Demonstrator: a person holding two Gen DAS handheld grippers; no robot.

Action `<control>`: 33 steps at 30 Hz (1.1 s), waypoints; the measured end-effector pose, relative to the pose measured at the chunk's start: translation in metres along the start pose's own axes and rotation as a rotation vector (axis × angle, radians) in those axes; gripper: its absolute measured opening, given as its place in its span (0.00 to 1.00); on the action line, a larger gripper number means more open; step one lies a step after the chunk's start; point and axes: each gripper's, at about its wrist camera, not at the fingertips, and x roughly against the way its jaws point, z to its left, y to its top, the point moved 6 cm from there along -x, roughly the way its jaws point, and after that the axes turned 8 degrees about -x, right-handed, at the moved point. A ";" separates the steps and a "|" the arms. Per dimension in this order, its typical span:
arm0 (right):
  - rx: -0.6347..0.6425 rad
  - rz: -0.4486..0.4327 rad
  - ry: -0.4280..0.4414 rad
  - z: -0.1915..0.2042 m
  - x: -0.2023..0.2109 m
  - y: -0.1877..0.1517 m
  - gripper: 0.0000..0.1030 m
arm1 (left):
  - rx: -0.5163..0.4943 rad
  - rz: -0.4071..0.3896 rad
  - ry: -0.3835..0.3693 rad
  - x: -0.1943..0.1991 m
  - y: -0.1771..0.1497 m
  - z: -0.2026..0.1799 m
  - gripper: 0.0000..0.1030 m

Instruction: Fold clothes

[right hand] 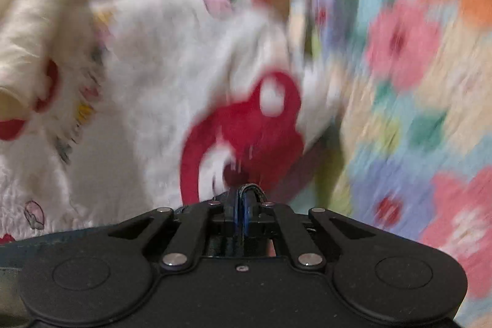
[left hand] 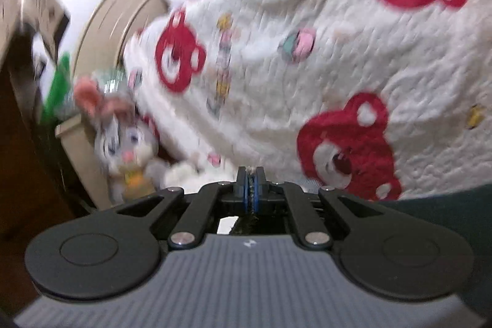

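A white fluffy garment (left hand: 307, 57) printed with red bear heads fills most of the left wrist view, blurred by motion. My left gripper (left hand: 251, 174) is shut on the garment's lower edge, with a thin strip of cloth between the blue pads. In the right wrist view the same white garment (right hand: 160, 76) hangs in front, one red bear print just above the fingers. My right gripper (right hand: 247, 189) is shut on the garment's edge, a dark hem pinched between its tips. A cream sleeve or cuff (right hand: 37, 20) shows at the upper left.
A plush rabbit (left hand: 123, 140) sits at the lower left beside a beige curved bed frame (left hand: 101, 29) and a green object (left hand: 58, 88). A flowered bedspread (right hand: 415, 82) covers the right side of the right wrist view. Brown furniture (left hand: 18, 112) stands at the far left.
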 end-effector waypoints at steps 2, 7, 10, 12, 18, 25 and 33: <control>0.077 0.087 -0.039 0.006 -0.039 -0.031 0.31 | 0.037 0.104 -0.020 -0.025 -0.033 -0.018 0.10; 0.167 0.203 -0.121 0.017 -0.065 -0.116 0.41 | 0.152 0.313 -0.240 -0.031 -0.120 -0.059 0.32; 0.099 0.265 -0.041 0.023 -0.045 -0.160 0.41 | 0.158 0.355 -0.333 -0.006 -0.145 -0.074 0.36; 0.062 0.286 0.015 0.030 -0.021 -0.186 0.42 | 0.159 0.373 -0.379 0.012 -0.156 -0.081 0.38; 0.002 0.310 0.139 0.024 0.066 -0.260 0.47 | 0.163 0.427 -0.519 0.066 -0.190 -0.104 0.42; 0.168 0.343 0.244 0.034 0.142 -0.325 0.47 | 0.057 0.357 -0.700 0.145 -0.180 -0.145 0.48; 0.089 0.366 0.284 0.068 0.132 -0.349 0.53 | 0.008 0.398 -0.858 0.207 -0.207 -0.157 0.50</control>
